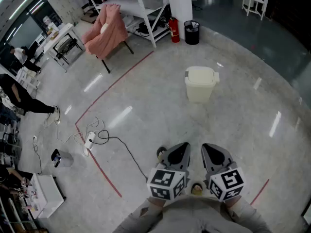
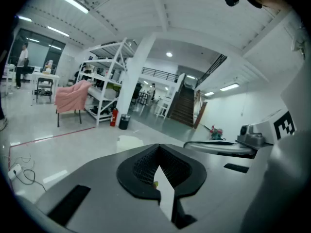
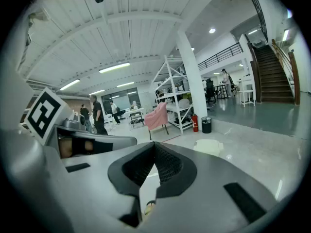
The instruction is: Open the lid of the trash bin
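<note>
Stands well back from the cream trash bin [image 1: 199, 89], lid [image 1: 199, 73] down.
Holds left gripper [image 1: 183, 146] and right gripper [image 1: 206, 148] side by side, both pinched together, empty.

Head view steeply down; gripper views low, level; far bin [image 1: 200, 84] probably common

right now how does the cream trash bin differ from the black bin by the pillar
Colour: the cream trash bin is pale, the black bin dark. Top: the cream trash bin has a shut lid; the black bin shows none. Place: the cream trash bin stands alone in the open; the black bin sits beside the red fire extinguisher at the white pillar. Both stand upright.
</note>
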`<state>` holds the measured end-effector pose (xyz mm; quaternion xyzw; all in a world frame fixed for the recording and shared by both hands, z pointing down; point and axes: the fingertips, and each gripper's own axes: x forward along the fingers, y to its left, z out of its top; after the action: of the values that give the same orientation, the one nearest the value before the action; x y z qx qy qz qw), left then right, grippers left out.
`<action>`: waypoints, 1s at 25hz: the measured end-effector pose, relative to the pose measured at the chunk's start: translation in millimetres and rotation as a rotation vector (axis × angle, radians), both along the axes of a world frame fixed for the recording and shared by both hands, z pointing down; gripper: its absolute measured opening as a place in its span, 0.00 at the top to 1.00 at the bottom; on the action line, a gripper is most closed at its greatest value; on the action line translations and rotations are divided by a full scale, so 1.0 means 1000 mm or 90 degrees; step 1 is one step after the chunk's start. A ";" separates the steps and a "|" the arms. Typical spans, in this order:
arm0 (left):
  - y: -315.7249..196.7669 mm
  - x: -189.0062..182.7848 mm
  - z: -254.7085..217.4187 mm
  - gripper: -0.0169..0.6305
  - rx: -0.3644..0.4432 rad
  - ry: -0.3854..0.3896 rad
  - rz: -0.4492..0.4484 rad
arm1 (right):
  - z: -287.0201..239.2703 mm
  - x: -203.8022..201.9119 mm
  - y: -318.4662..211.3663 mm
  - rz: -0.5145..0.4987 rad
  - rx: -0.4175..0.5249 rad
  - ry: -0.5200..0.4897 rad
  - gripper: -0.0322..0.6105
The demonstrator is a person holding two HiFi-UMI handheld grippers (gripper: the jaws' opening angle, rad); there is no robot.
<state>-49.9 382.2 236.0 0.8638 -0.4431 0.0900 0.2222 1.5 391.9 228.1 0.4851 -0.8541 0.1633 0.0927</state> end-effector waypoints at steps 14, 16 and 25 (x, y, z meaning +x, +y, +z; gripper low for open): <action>0.119 0.001 -0.026 0.97 0.043 -0.058 0.033 | -0.034 -0.007 0.106 -0.015 0.040 -0.014 0.94; 0.123 0.000 -0.025 0.97 0.042 -0.060 0.032 | -0.035 -0.010 0.113 -0.029 0.040 -0.017 0.94; 0.128 0.004 -0.028 0.97 0.039 -0.028 -0.036 | -0.037 0.014 0.128 -0.058 0.025 -0.034 0.94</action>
<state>-46.4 510.4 208.2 0.8553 -0.4744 0.0892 0.1883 15.2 519.5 191.1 0.4427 -0.8805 0.1552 0.0676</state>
